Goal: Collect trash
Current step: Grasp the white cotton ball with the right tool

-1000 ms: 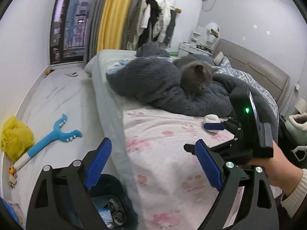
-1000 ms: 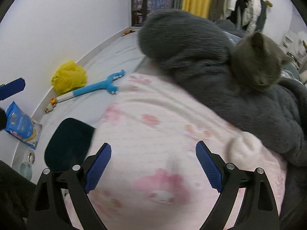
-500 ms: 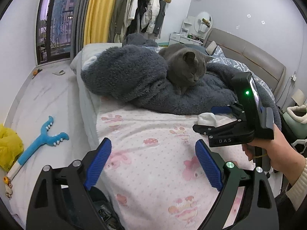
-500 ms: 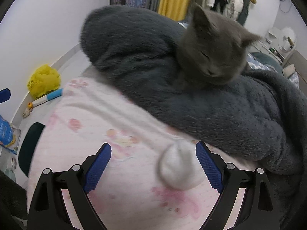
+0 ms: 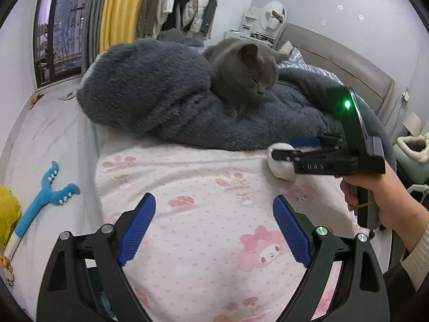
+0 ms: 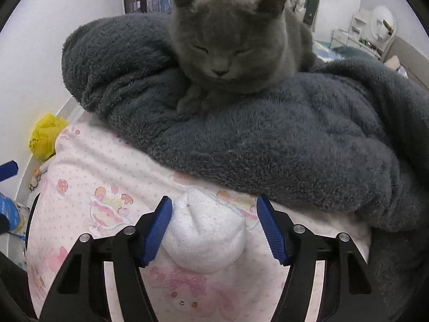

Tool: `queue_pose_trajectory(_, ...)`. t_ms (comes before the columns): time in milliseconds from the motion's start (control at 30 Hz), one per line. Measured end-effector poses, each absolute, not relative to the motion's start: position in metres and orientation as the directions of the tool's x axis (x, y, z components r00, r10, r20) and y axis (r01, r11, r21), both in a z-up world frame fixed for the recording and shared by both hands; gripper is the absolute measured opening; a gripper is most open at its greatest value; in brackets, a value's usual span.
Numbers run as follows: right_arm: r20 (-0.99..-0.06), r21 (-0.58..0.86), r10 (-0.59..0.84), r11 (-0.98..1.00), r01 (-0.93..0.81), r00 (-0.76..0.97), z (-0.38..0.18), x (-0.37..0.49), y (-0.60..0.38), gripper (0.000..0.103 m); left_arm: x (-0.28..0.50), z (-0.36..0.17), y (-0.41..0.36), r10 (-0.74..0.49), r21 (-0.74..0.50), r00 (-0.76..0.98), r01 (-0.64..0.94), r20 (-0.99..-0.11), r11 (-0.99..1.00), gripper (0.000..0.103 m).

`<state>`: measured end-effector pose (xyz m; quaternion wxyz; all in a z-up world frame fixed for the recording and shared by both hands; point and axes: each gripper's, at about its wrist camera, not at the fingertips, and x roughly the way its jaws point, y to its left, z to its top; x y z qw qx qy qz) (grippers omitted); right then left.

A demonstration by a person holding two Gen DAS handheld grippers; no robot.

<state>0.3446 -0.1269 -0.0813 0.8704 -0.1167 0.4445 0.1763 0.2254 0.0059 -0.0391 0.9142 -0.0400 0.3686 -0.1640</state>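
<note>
Right gripper [image 6: 214,230] is closing round the white wad [image 6: 205,237] on the pink sheet [image 6: 80,187] w/ pads not yet clamped, so I'd be squeezing gently & lifting straight, away from the cat [image 6: 230,40], while left gripper [image 5: 214,230] is hanging open.

— Where did the right gripper [image 6: 213,228] stand relative to the white wad [image 6: 205,237]?
— Astride it, pointed steeply down, jaws just closing, left pad touching, right pad apart.
— And the left gripper [image 5: 214,225]?
— Wide apart, empty, near the wad. The hand [image 5: 380,198] gripped the right handle.
</note>
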Motion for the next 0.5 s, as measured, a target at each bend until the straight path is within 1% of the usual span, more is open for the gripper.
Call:
queue_pose_trajectory(100,-0.806,-0.081,0.198,0.896,-0.436,0.558,-0.083,0.345,-0.12,0.066,0.225,-0.042,-0.004,-0.335,-0.184,0.665,0.288,-0.668,0.94,0.091)
queue_pose_trajectory(133,-0.804,-0.093,0.196,0.891,-0.445,0.561,-0.082,0.345,-0.115,0.065,0.225,-0.043,-0.007,-0.338,-0.182,0.66,0.295,-0.671,0.938,0.091)
queue_pose_trajectory(200,-0.806,-0.114,0.191,0.879,-0.464,0.56,-0.082,0.346,-0.105,0.051,0.226,-0.045,-0.014,-0.342,-0.18,0.653,0.304,-0.676,0.936,0.091)
queue_pose_trajectory(233,-0.808,-0.124,0.183,0.877,-0.465,0.56,-0.081,0.347,-0.104,0.048,0.226,-0.046,-0.017,-0.347,-0.179,0.649,0.311,-0.678,0.933,0.091)
queue_pose_trajectory(267,-0.812,-0.131,0.174,0.876,-0.465,0.557,-0.081,0.348,-0.104,0.042,0.227,-0.047,-0.02,-0.351,-0.179,0.645,0.318,-0.679,0.931,0.091)
queue_pose_trajectory(300,-0.815,-0.133,0.171,0.875,-0.466,0.554,-0.082,0.348,-0.105,0.034,0.227,-0.048,-0.023,-0.354,-0.178,0.642,0.324,-0.68,0.929,0.091)
queue_pose_trajectory(333,-0.819,-0.132,0.167,0.876,-0.464,0.549,-0.083,0.349,-0.105,0.03,0.227,-0.049,-0.026,-0.359,-0.179,0.639,0.331,-0.681,0.927,0.091)
queue_pose_trajectory(367,-0.822,-0.126,0.168,0.879,-0.461,0.544,-0.083,0.348,-0.112,0.023,0.228,-0.05,-0.029,-0.365,-0.181,0.635,0.336,-0.681,0.924,0.091)
queue_pose_trajectory(500,-0.829,-0.063,0.198,0.897,-0.438,0.524,-0.082,0.348,-0.132,0.009,0.23,-0.053,-0.039,-0.389,-0.195,0.622,0.358,-0.68,0.913,0.091)
